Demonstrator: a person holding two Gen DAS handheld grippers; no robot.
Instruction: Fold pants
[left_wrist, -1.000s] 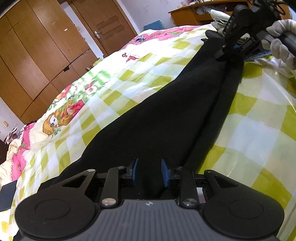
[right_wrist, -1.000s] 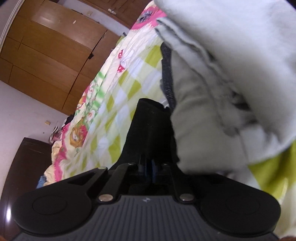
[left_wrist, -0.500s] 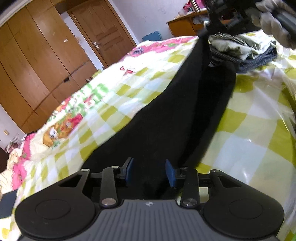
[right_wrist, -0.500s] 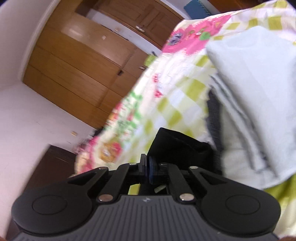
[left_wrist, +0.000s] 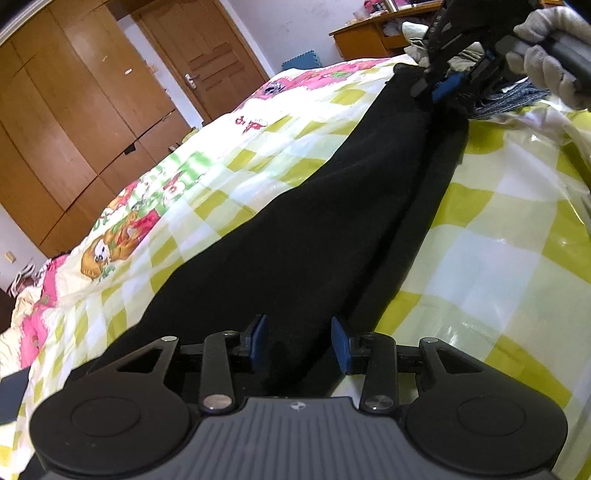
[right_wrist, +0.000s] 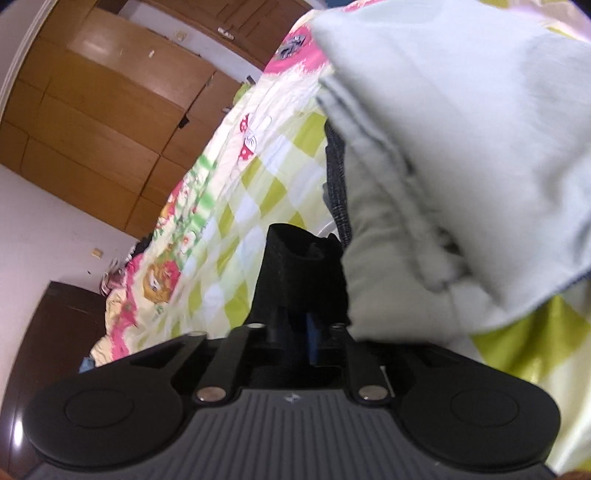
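Note:
Black pants (left_wrist: 332, 206) lie stretched lengthwise on a yellow-checked bedspread (left_wrist: 498, 258). My left gripper (left_wrist: 299, 341) is open at the near end, its blue pads either side of the black cloth without pinching it. My right gripper (left_wrist: 434, 88) shows at the far end in the left wrist view, held by a gloved hand, shut on the far end of the pants. In the right wrist view the gripper (right_wrist: 308, 332) is closed on a bunched black fold (right_wrist: 299, 273).
A stack of folded pale and grey clothes (right_wrist: 443, 166) lies right beside the far end of the pants; it also shows in the left wrist view (left_wrist: 509, 96). Wooden wardrobes (left_wrist: 74, 129) and a door (left_wrist: 207, 62) stand beyond the bed. A desk (left_wrist: 369, 40) is at the back.
My left gripper's jaws opened wider, releasing the near end. My right gripper, lifted half a second ago, came back down with the far end beside the clothes stack.

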